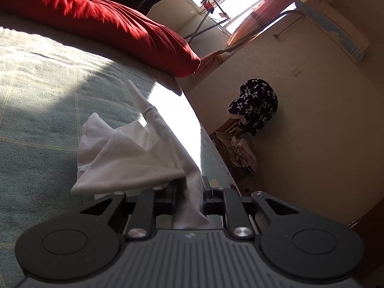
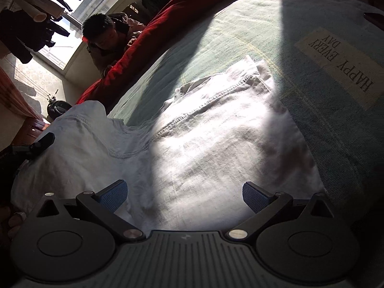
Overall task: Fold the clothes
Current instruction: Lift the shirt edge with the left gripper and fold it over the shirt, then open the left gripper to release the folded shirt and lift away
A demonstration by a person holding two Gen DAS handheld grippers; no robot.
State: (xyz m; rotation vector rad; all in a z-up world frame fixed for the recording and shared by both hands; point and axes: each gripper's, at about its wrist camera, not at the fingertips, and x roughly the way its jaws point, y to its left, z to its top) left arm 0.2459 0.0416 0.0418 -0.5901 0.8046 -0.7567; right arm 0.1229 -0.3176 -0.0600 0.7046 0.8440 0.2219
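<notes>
- Two hand-held grippers are working over one white garment (image 2: pixel 204 139), which is lying on a green bedspread (image 2: pixel 240 31).
- Left gripper (image 1: pixel 189 192): jaws are closing tight on a bunched fold of the white cloth, which is running up between the fingers and lifting off the bed; the rest is trailing in loose pointed folds down to the bedspread.
- Right gripper (image 2: pixel 184 195): jaws are standing wide apart, blue pads (image 2: pixel 254 195) showing, gripping nothing; it is hovering low above the near hem of the garment.
- Garment edges: the far end is lying doubled over in a neat stitched fold; the right edge is running straight along bare bedspread; the left side is rising in a hump toward the other gripper's finger (image 2: pixel 44 141).
- Open room: bare bedspread is stretching to the right of the garment as far as a printed "HAPPY EVERY DAY" label (image 2: pixel 336 64), and beyond its far fold.
- Bounds: a red pillow (image 1: pixel 108 24) is lying along the far side; the bed's edge (image 1: pixel 213 144) is falling away just right of the left gripper.
- One person (image 2: pixel 105 36) is sitting beyond the red pillow, near a window.
</notes>
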